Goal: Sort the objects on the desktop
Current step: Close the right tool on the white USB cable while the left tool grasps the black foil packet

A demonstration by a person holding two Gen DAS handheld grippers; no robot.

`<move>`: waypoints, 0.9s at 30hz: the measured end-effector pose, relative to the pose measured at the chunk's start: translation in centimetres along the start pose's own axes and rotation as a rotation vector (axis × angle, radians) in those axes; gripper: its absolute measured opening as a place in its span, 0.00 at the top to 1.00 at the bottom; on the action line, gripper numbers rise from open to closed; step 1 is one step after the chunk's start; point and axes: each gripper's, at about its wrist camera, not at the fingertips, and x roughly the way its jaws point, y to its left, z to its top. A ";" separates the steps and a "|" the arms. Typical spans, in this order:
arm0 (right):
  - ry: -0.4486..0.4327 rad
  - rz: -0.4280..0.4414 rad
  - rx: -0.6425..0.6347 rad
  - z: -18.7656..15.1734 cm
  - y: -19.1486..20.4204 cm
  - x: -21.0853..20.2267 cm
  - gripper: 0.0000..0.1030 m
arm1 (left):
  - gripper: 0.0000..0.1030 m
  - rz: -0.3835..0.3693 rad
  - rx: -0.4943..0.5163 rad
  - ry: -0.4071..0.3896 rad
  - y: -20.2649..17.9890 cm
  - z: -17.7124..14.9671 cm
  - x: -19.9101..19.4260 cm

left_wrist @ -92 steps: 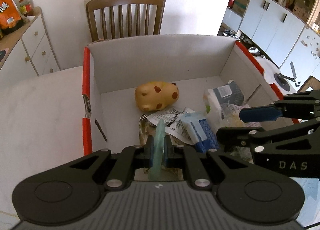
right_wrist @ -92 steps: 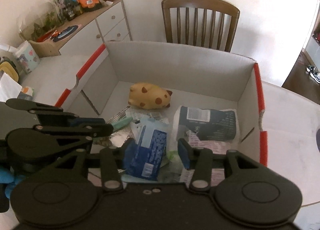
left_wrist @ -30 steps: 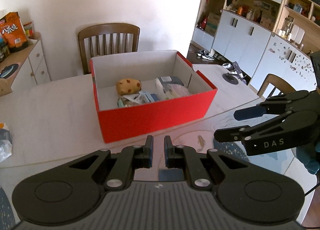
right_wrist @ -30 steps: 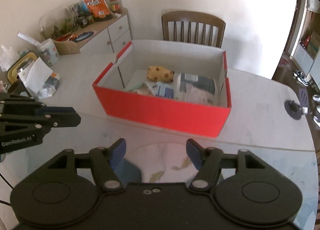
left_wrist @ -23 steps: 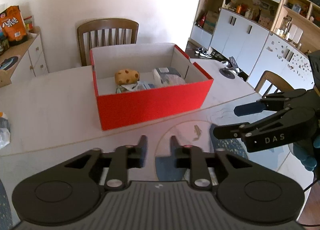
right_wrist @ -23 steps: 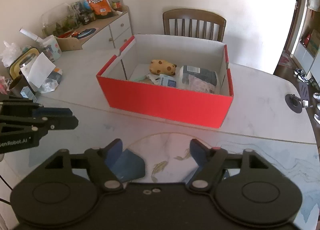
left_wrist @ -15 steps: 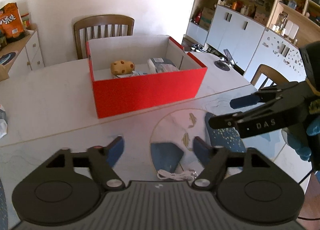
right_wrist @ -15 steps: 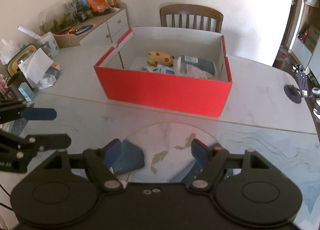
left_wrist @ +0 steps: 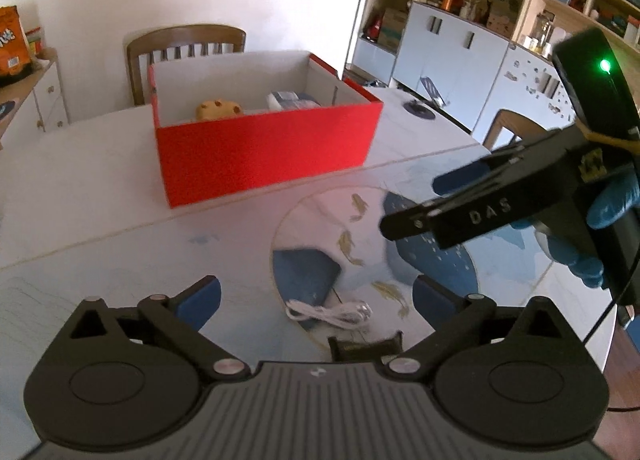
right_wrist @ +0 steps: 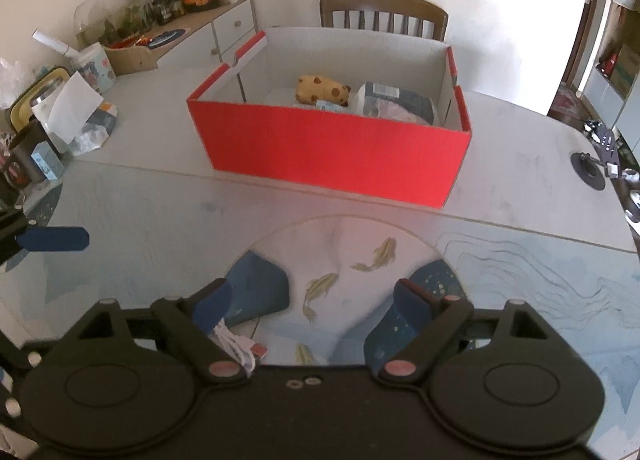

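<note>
Pulled back from the red box (left_wrist: 264,148) and dropped low over the near table edge; both jaws have just been opening, nothing between them. Left gripper (left_wrist: 316,296) released wide above the coiled white cable (left_wrist: 330,312), long axis lying left-right across the view (plug end rightward). Best centred before closing. Right gripper (right_wrist: 312,300) likewise unclenched, empty.

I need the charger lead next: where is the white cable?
In the left wrist view the white cable lies coiled on the table's fish-patterned mat, between the open left gripper fingers.
</note>
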 end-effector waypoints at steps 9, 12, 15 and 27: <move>0.042 0.030 -0.016 -1.4 1.2 1.2 0.14 | 0.00 -0.029 -0.014 0.041 -1.1 -3.2 1.5; 0.058 0.036 -0.025 -1.8 1.6 1.7 0.14 | 0.00 -0.028 -0.018 0.043 -1.4 -4.0 2.0; 0.070 0.042 -0.038 -2.1 2.1 2.1 0.14 | 0.00 -0.042 -0.026 0.057 -1.8 -4.7 2.6; 0.111 0.051 -0.087 -2.9 3.8 4.4 0.16 | 0.00 -0.021 0.010 0.062 -4.1 -6.5 5.1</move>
